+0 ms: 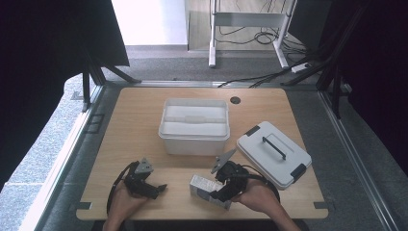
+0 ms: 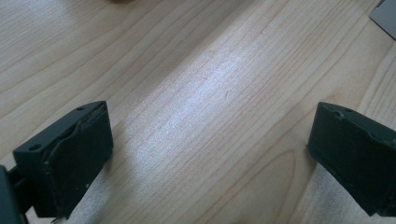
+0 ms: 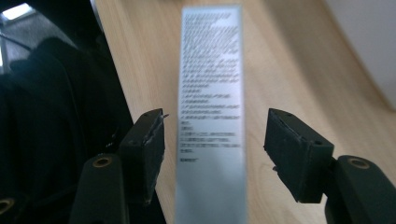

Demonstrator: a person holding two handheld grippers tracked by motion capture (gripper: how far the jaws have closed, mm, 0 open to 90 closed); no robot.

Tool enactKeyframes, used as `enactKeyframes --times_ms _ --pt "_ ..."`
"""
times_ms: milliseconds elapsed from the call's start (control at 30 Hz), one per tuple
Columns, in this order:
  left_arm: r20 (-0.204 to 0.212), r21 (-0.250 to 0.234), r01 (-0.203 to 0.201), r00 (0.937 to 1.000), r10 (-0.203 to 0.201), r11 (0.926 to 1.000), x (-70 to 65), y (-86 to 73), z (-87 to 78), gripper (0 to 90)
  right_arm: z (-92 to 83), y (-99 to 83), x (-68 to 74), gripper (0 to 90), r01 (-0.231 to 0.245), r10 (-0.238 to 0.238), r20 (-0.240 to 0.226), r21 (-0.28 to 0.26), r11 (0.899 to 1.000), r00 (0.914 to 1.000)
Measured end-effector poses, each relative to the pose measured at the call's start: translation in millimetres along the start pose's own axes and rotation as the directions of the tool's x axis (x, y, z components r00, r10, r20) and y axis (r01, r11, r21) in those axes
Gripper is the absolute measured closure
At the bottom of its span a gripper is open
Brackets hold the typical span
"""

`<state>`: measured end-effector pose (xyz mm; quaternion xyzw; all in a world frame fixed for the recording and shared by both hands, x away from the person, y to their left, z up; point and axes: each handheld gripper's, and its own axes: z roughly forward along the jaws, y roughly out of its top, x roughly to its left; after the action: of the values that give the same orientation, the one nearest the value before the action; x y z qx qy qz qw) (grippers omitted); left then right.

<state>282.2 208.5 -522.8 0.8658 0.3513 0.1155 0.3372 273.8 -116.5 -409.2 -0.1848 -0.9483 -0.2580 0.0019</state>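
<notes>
Carton (grey, printed) lies between the right gripper jaws, apart and not touching.

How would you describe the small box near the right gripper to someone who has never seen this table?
Start from the open white bin in the middle of the wooden table. Directly in front of it, near the table's front edge, lies a small box. Unlike its white neighbours, it is narrow, grey and covered in fine print.

A: Describe the tools on the near edge.
B: The left gripper and the right gripper are black, each topped by a grey 3-cornered plate, with a black cable looping back.
A: And the jaws?
B: 2 chunky black blocks with worn pads; brass-coloured screws sit behind the right pair.
</notes>
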Motion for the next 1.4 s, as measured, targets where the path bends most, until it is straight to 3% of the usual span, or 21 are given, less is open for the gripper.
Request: enactKeyframes --times_ms 133,233,333,433,533,633,800,867,1000,1100,1233,1400 --pt "0.002 0.001 0.000 1.0000 0.000 1.0000 0.1 0.1 -0.2 0.0 -16.8 1.6 -13.3 35.9 -0.036 0.037 0.013 -0.041 0.998 0.9992" --pt "0.003 0.001 0.001 1.0000 -0.001 1.0000 0.2 0.1 -0.2 0.0 -23.2 -6.4 -32.5 33.7 -0.083 0.087 0.061 -0.069 0.994 0.9944" --pt "0.005 -0.001 0.003 1.0000 -0.003 1.0000 0.3 0.1 -0.1 0.0 -21.7 -14.4 -43.0 32.0 -0.108 0.115 0.081 -0.083 0.991 0.9901" --pt "0.035 -0.012 0.026 0.9991 -0.025 0.9996 4.5 0.8 -1.0 0.0 -13.0 -32.1 -62.8 27.5 -0.157 0.169 0.110 -0.109 0.982 0.9795" --pt "0.046 -0.010 0.037 0.9983 -0.037 0.9993 8.4 2.4 -1.8 0.0 -8.3 -38.6 -70.9 24.7 -0.170 0.185 0.129 -0.121 0.978 0.9742" --pt "0.051 -0.022 0.039 0.9980 -0.038 0.9990 14.0 8.3 -5.1 0.0 -1.8 -43.9 -83.8 20.4 -0.198 0.223 0.147 -0.169 0.966 0.9637" --pt "0.056 -0.037 0.019 0.9983 -0.016 0.9991 26.4 28.3 -12.8 0.0 4.0 -40.8 -93.4 16.2 -0.206 0.242 0.159 -0.213 0.955 0.9571" --pt "0.067 -0.041 0.004 0.9977 -0.001 0.9991 35.8 45.0 -16.7 0.0 8.8 -36.7 -100.4 14.0 -0.212 0.255 0.164 -0.242 0.947 0.9530" --pt "0.081 -0.033 -0.016 0.9966 0.019 0.9993 46.3 63.4 -17.5 0.0 13.6 -31.8 -107.8 13.3 -0.213 0.261 0.161 -0.266 0.940 0.9517" --pt "0.091 -0.029 -0.034 0.9952 0.036 0.9990 57.5 85.5 -14.7 0.0 19.6 -23.8 -117.2 8.7 -0.208 0.261 0.160 -0.288 0.935 0.9519" --pt "0.098 -0.020 -0.049 0.9939 0.051 0.9986 65.7 102.6 -9.6 0.1 25.4 -16.1 -125.8 3.0 -0.203 0.263 0.166 -0.309 0.929 0.9504" --pt "0.117 -0.002 -0.056 0.9916 0.056 0.9984 73.6 117.2 2.5 1.8 29.4 -6.3 -135.6 2.9 -0.193 0.258 0.156 -0.341 0.920 0.9534"
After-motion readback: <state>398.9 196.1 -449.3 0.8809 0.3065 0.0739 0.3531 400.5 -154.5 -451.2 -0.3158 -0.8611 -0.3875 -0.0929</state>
